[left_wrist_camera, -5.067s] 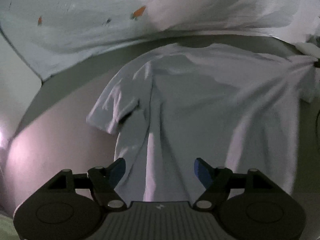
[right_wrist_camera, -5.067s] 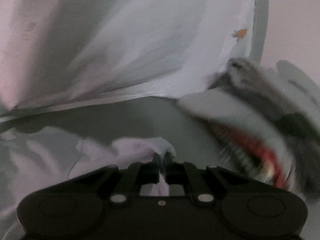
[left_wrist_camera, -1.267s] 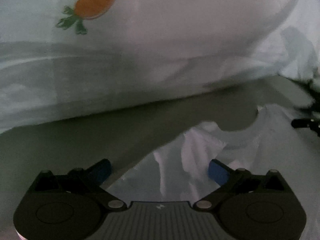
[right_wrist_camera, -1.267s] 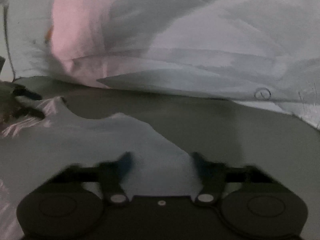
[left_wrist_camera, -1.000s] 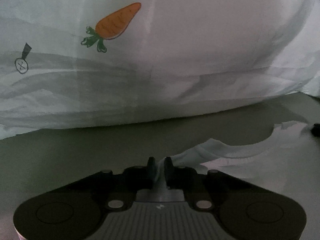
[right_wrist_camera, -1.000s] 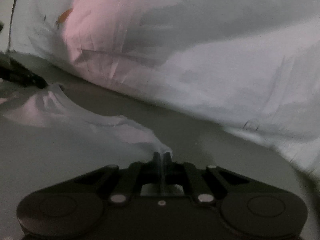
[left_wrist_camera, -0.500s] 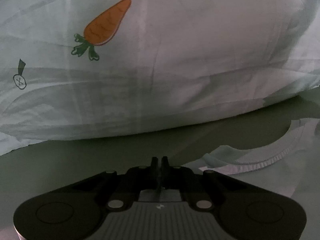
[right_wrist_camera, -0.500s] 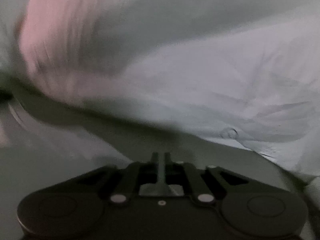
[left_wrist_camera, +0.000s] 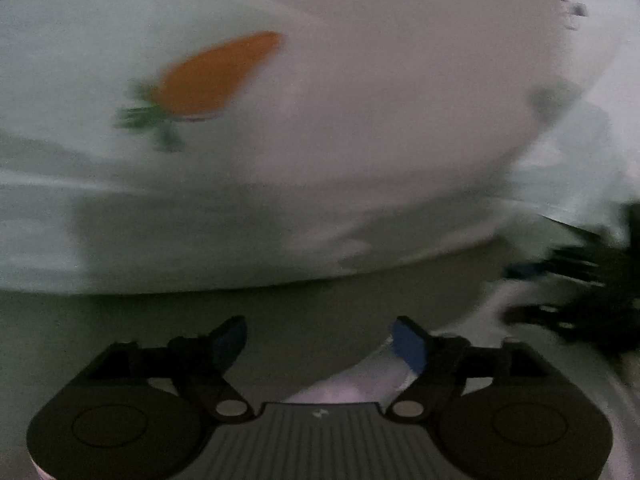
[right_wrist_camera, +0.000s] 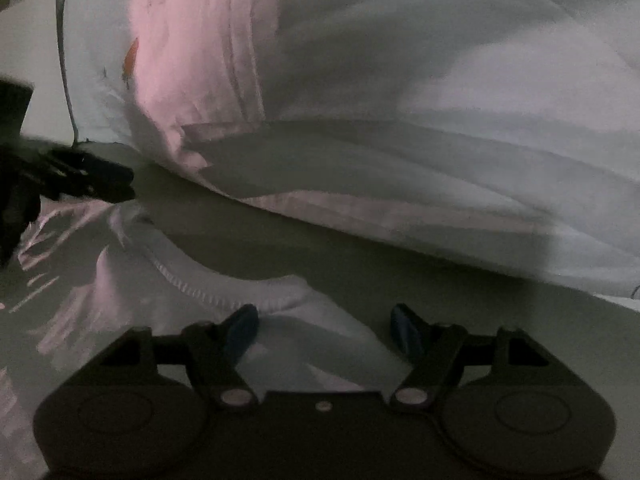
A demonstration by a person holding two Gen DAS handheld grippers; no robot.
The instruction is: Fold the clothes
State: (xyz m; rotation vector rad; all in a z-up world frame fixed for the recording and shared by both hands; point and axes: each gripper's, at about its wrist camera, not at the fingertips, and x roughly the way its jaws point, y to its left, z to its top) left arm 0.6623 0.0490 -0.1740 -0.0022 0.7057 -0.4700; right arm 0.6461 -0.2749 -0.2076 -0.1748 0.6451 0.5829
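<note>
The white T-shirt [right_wrist_camera: 132,280], lower left, is light and limp; both the left gripper [left_wrist_camera: 320,338] and right gripper [right_wrist_camera: 324,324] are opening off it, so regrip at the ribbed collar [right_wrist_camera: 208,288].

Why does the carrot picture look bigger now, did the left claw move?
Yes. The left claw has come closer to the pillow: its carrot print looks bigger now. The claw's jaws are opening, no longer pinching the white shirt.
</note>
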